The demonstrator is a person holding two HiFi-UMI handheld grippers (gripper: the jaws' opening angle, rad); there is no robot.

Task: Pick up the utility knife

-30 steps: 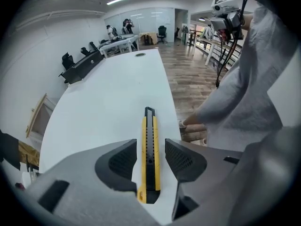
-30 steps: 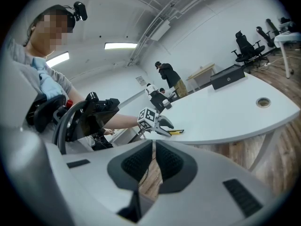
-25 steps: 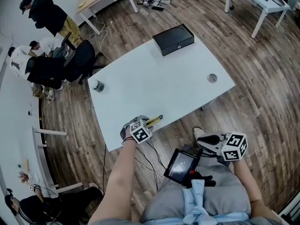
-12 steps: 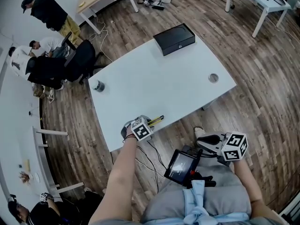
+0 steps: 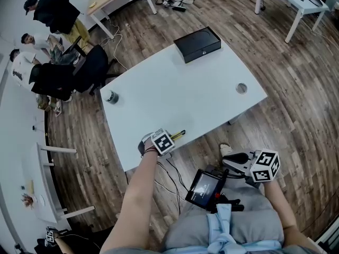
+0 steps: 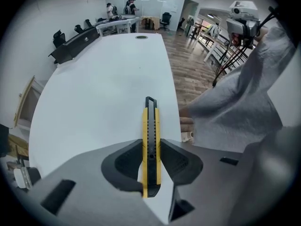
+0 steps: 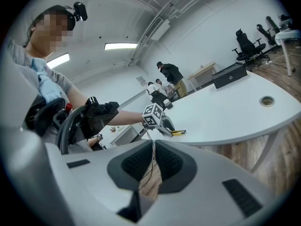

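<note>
White table (image 5: 175,97): left hand-held gripper (image 6: 150,150) nose-down, jaws closing on utility knife (image 6: 150,124)

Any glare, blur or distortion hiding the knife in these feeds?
Left gripper view: sharp, evenly lit, knife crisp, no glare; fisheye bends the table edges. Head view: clear, but knife only a tiny yellow sliver. Right gripper view: bright ceiling light, no washout; corners black.

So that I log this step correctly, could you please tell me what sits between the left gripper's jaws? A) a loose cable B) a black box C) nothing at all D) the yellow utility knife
D: in the left gripper view the utility knife lies lengthwise on the white table, and the pads of the left gripper, which have just been closing, touch both its sides.
</note>
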